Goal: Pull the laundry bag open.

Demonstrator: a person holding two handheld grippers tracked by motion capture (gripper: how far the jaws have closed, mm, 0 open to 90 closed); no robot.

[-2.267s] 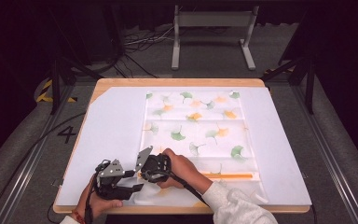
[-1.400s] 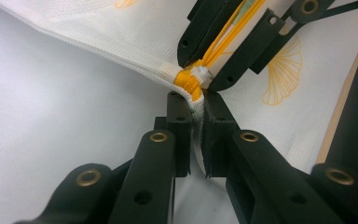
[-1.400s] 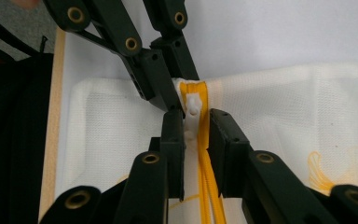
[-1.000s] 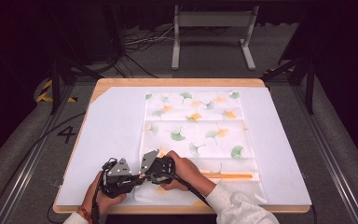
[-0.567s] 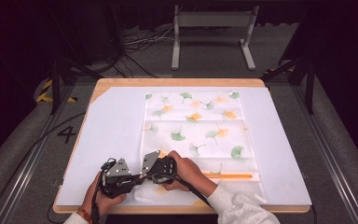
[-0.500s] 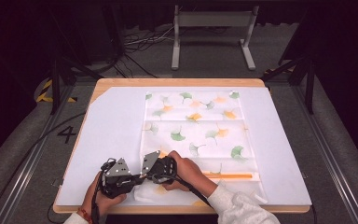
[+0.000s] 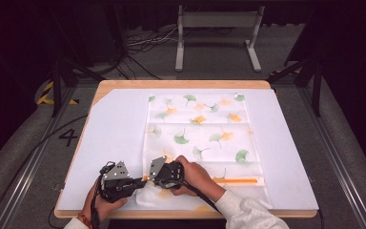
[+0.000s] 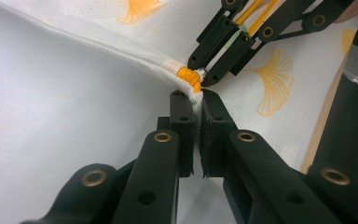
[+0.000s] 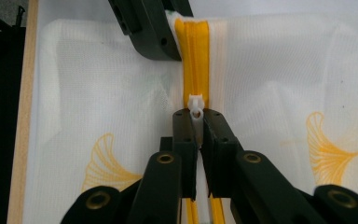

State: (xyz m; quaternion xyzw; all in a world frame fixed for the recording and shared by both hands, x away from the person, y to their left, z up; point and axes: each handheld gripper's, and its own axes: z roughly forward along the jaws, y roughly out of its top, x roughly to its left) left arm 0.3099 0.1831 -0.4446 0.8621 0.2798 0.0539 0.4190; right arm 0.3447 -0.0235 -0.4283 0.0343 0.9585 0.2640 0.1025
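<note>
Left gripper (image 8: 196,105) is pinching the mesh bag (image 7: 205,129) corner; right gripper (image 9: 196,116) is clamping the white zipper pull (image 9: 195,108) on the orange zipper (image 9: 196,56).

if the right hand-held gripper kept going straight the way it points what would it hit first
Probably the left hand-held gripper: the right hand-held gripper, shut on the white zipper pull, points along the orange zipper toward it. Depth is unclear.

Open white mat (image 7: 114,129) leftward.

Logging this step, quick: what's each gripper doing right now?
Left gripper: shut on the mesh bag corner, by the zipper's end.
Right gripper: shut on the white zipper pull.
</note>
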